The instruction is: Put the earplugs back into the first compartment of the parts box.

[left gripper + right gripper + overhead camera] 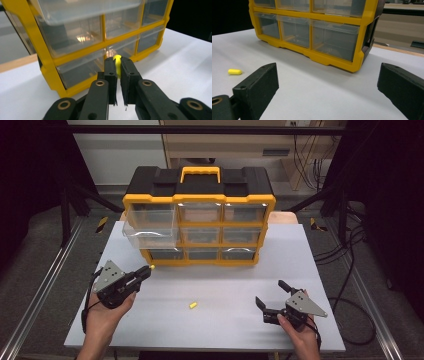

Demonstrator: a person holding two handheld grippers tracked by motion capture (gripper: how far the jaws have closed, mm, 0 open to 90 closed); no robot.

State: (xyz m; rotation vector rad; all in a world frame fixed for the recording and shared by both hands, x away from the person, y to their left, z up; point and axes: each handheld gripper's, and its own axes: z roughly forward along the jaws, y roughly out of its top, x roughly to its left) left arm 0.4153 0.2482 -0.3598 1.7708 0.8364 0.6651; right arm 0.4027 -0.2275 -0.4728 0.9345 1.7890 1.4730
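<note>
A: The left gripper (145, 271) has its jaws nearly together, pinched on a small yellow earplug (117, 64) right at the tips. It sits above the worktop (225, 285), just in front of the lower left corner of the yellow drawer cabinet (199, 215).

B: And one drawer (149, 234) on the left column is pulled out, the middle one. My guess is that's where the piece is meant to go.

A: Likely. To do it well, I'd carry the earplug up and over the drawer's front lip before letting go, so it drops inside and doesn't bounce off the rim. The hold is only at the very tips, so any knock against the clear plastic could flick it out.

B: Keep the jaws pinched until the tips are well over the open tray, then open just a little.

A: The right gripper (272, 302) rests low near the front right of the worktop, jaws spread wide, nothing between them, touching nothing that I can see.

B: There's a second earplug (193, 305) lying on the worktop between the two grippers, well apart from the cabinet. The right gripper view has it off to the left of its jaws.

A: That one would be next, I'd judge.
</note>
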